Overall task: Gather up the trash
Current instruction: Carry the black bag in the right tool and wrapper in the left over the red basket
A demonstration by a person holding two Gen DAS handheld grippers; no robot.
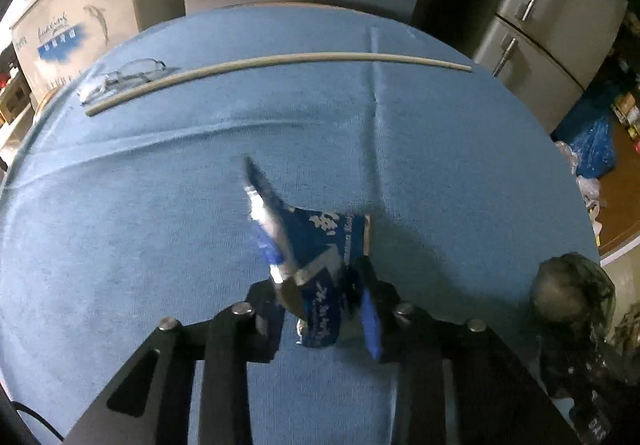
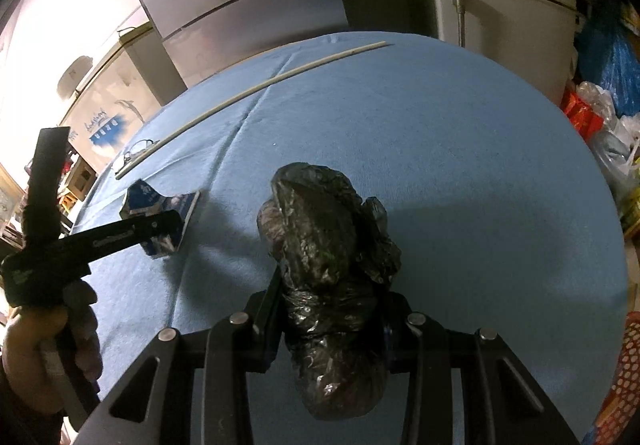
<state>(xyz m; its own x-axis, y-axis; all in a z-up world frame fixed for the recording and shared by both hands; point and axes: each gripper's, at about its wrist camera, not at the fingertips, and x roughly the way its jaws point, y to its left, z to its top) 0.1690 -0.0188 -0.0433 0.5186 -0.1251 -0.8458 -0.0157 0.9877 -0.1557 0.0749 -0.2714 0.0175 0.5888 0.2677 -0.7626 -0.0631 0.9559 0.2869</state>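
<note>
A crumpled blue carton [image 1: 316,245] with white lettering and a silvery inside sits between the fingers of my left gripper [image 1: 320,309], which is shut on it just above the blue tablecloth [image 1: 120,225]. The right wrist view shows the same carton [image 2: 160,201] at the tip of the left gripper [image 2: 168,225], held by a hand [image 2: 48,345]. My right gripper [image 2: 328,309] is shut on a bunched black plastic bag [image 2: 328,245] that bulges out past the fingers. That bag [image 1: 572,289] also shows at the right edge of the left wrist view.
A long white stick [image 1: 280,61] and a pair of glasses [image 1: 120,79] lie on the cloth's far side. Grey fridges [image 1: 560,13] and a white chest freezer [image 1: 72,25] stand behind the table. Blue and clear bags [image 2: 608,93] pile up on the floor at right.
</note>
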